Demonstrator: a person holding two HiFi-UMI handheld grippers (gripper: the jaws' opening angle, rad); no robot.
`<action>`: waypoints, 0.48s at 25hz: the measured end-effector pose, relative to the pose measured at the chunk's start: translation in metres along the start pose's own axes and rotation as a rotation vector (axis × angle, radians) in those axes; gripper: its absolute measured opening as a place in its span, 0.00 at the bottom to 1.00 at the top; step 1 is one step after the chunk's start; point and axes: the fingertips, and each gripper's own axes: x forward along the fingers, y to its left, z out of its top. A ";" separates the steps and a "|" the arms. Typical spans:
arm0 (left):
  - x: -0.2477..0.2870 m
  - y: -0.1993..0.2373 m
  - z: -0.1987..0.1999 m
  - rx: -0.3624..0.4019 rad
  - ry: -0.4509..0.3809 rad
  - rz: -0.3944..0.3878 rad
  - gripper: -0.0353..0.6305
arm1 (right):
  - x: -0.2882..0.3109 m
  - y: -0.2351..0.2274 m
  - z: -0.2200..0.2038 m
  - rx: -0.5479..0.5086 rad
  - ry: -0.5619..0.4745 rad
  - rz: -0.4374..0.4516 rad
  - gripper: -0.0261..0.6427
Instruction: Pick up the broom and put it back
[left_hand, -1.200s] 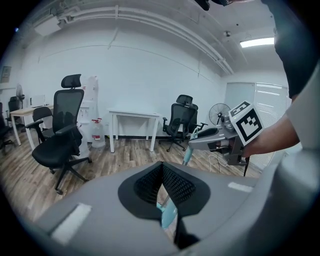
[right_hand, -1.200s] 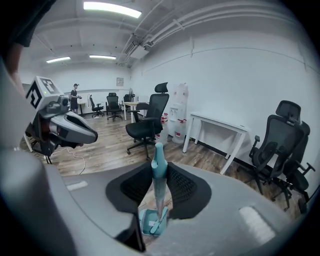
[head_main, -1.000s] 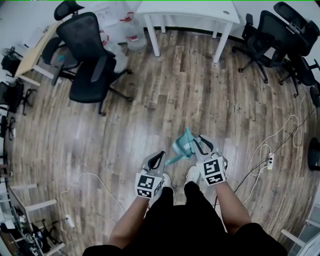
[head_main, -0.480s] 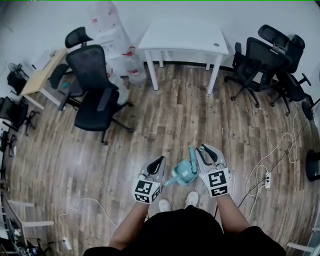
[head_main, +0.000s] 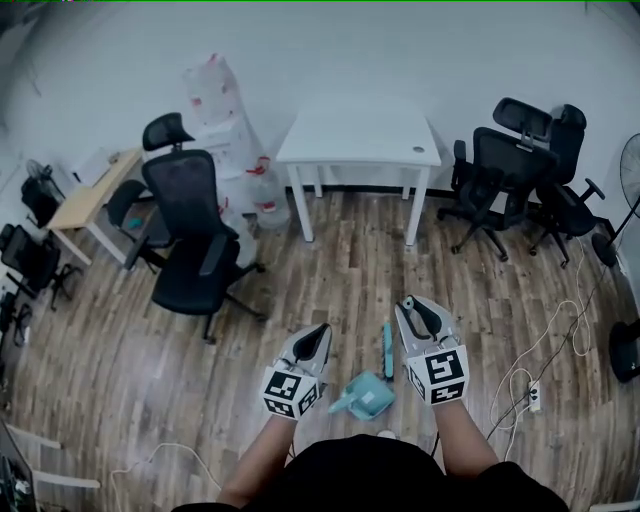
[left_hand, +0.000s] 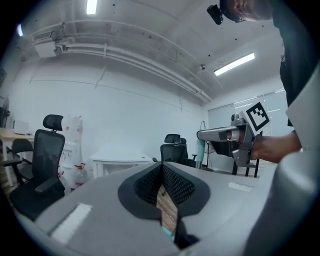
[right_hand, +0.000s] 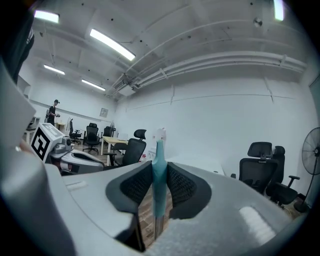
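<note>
My right hand-held gripper (head_main: 414, 308) pinches the slim teal broom (right_hand: 159, 155) by its handle, long axis upright, tapered tip up (bulky head below). My left hand-held gripper (head_main: 319, 332) is closed and empty.

The small teal plastic broom (head_main: 366, 396) hangs in the air. Its slim handle (right_hand: 159, 167) stands upright, pinched between the ribbed pads of the right gripper (head_main: 420, 310), with its wider head lowest.
</note>
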 end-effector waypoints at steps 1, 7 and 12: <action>0.002 -0.003 0.004 0.007 -0.008 -0.015 0.08 | 0.000 -0.002 0.006 -0.005 -0.013 -0.001 0.18; 0.011 -0.011 0.024 0.053 -0.052 -0.054 0.08 | -0.004 -0.010 0.027 -0.034 -0.057 -0.010 0.18; 0.013 -0.015 0.033 0.061 -0.074 -0.058 0.08 | -0.007 -0.013 0.027 -0.041 -0.051 -0.016 0.18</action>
